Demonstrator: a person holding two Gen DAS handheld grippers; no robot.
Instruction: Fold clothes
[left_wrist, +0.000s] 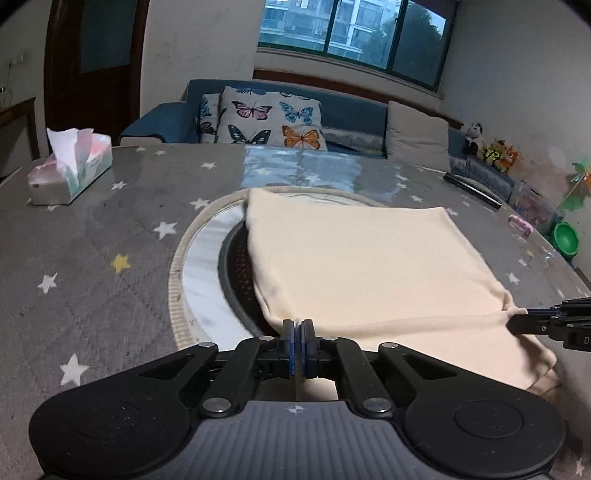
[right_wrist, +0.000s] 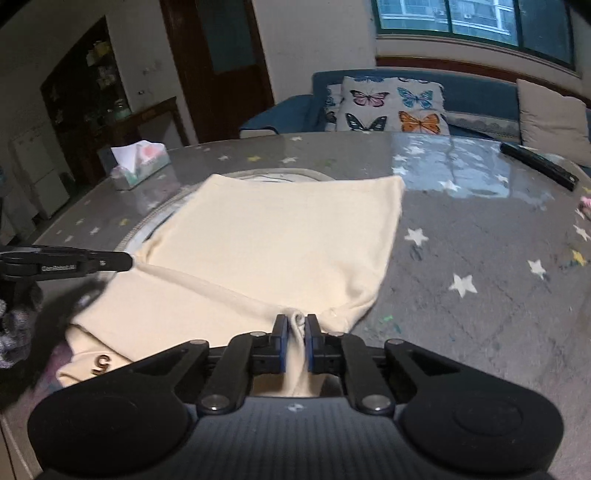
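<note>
A cream garment (left_wrist: 369, 266) lies spread over the middle of the grey star-patterned table (left_wrist: 92, 258), its near part doubled into a fold. My left gripper (left_wrist: 297, 326) is shut on the garment's near left edge. In the right wrist view the same cream garment (right_wrist: 280, 236) stretches away from me, and my right gripper (right_wrist: 296, 323) is shut on a bunched bit of its near right corner. The right gripper (left_wrist: 517, 321) shows at the right edge of the left wrist view. The left gripper (right_wrist: 127, 260) enters the right wrist view from the left, at the fold line.
A tissue box (left_wrist: 70, 170) stands at the table's far left. A round inset with a dark grille (left_wrist: 236, 273) lies under the garment. A black remote (right_wrist: 537, 166) and small toys (left_wrist: 565, 240) sit at the far right. A blue sofa with butterfly cushions (left_wrist: 269, 120) is behind the table.
</note>
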